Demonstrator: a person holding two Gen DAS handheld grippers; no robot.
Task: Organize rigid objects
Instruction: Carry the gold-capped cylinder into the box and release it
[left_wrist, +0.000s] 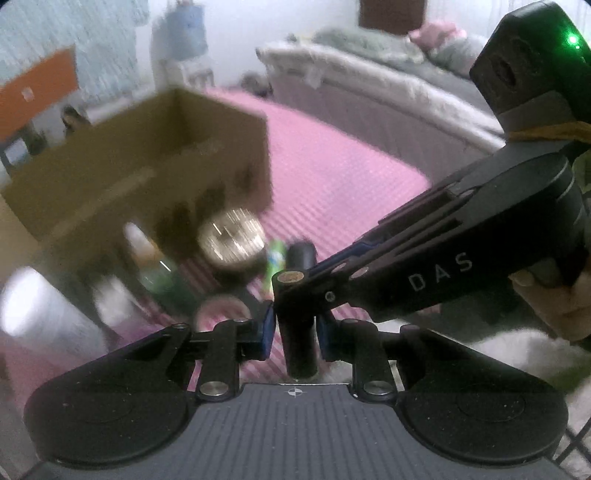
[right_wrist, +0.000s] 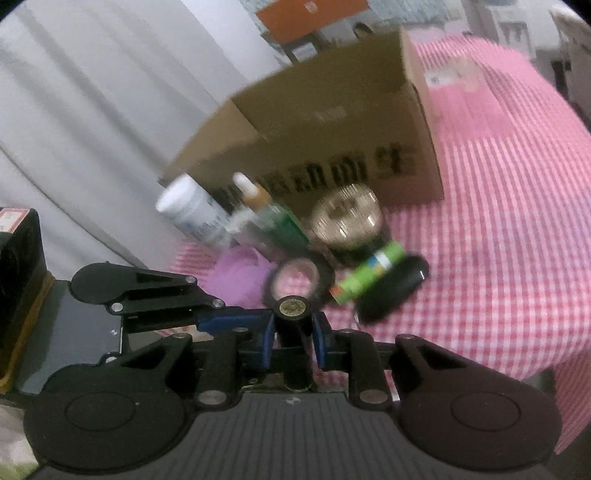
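Observation:
A black cylinder (left_wrist: 297, 350) with a gold end cap (right_wrist: 291, 306) is lifted above the pink checked cloth (right_wrist: 498, 221). My left gripper (left_wrist: 295, 328) is shut on it, blue pads (left_wrist: 269, 332) pressing both sides. My right gripper (left_wrist: 301, 291) reaches in from the right in the left wrist view and is shut on the same cylinder near its capped end. In the right wrist view the right gripper (right_wrist: 293, 343) clamps the cylinder, and the left gripper (right_wrist: 258, 319) comes in from the left.
An open cardboard box (right_wrist: 332, 122) stands behind a cluster: gold-lidded jar (right_wrist: 345, 216), green tube (right_wrist: 369, 275), black oblong case (right_wrist: 395, 288), tape ring (right_wrist: 297, 278), white bottle (right_wrist: 192, 210), dropper bottle (right_wrist: 258, 199). A bed (left_wrist: 369, 77) lies beyond.

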